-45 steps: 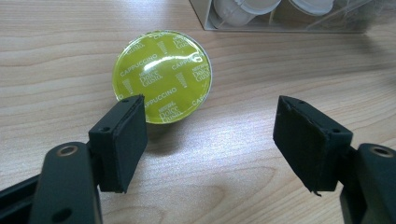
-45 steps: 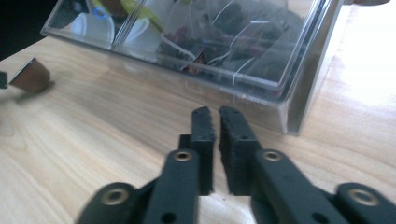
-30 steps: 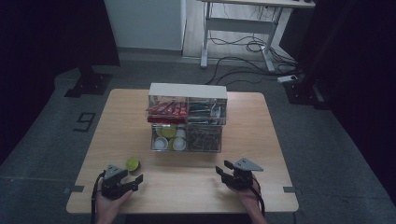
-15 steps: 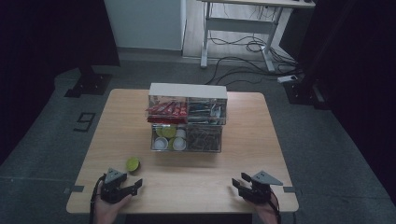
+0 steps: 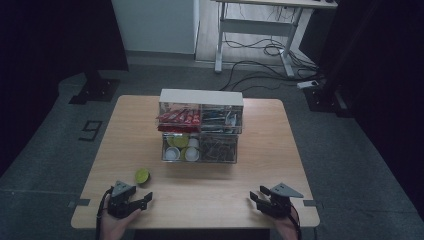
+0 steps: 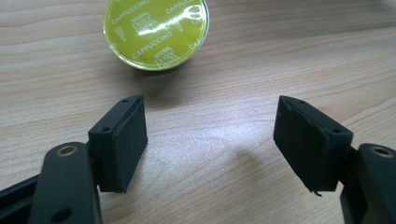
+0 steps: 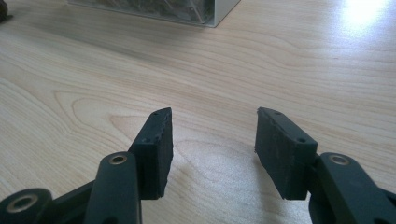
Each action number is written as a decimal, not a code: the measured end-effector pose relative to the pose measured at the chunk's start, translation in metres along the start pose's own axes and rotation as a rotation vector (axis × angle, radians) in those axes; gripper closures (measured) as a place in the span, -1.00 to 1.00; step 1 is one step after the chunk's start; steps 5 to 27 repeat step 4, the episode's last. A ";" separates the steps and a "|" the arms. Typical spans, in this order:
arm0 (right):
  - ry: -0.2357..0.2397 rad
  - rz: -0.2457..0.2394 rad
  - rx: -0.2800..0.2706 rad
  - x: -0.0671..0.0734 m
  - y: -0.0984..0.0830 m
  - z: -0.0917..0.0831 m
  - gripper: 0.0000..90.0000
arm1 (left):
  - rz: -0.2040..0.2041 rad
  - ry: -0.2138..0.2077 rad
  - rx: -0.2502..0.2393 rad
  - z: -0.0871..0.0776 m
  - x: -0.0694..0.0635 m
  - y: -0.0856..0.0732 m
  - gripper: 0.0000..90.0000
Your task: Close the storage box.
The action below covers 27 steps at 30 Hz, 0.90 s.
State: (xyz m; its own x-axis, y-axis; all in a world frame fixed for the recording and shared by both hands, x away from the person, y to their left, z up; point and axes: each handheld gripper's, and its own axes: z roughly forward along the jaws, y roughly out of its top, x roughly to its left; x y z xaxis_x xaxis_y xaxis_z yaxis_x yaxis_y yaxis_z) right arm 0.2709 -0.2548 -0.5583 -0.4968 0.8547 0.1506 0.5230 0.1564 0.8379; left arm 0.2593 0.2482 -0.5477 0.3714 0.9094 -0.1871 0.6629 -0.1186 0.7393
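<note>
— Capsule, the green cappuccino one: where is it?
— Just beyond my left claw, foil side up on the counter, untouched. That claw stands wide apart, empty.
— Your right claw?
— Apart too, empty, near the counter's right corner; the clear organizer sits farther back.

Left tool low at the near edge, jaws wide apart, right tool likewise, jaws parted, nothing between.
</note>
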 end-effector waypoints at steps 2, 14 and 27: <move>0.001 0.002 -0.007 0.000 0.001 0.000 0.02 | -0.003 -0.002 -0.005 0.000 0.001 0.000 -0.42; 0.007 -0.004 -0.010 0.000 0.004 0.000 0.02 | -0.004 -0.002 -0.005 0.000 0.001 0.000 -0.42; 0.007 -0.004 -0.010 0.000 0.004 0.000 0.02 | -0.004 -0.002 -0.005 0.000 0.001 0.000 -0.42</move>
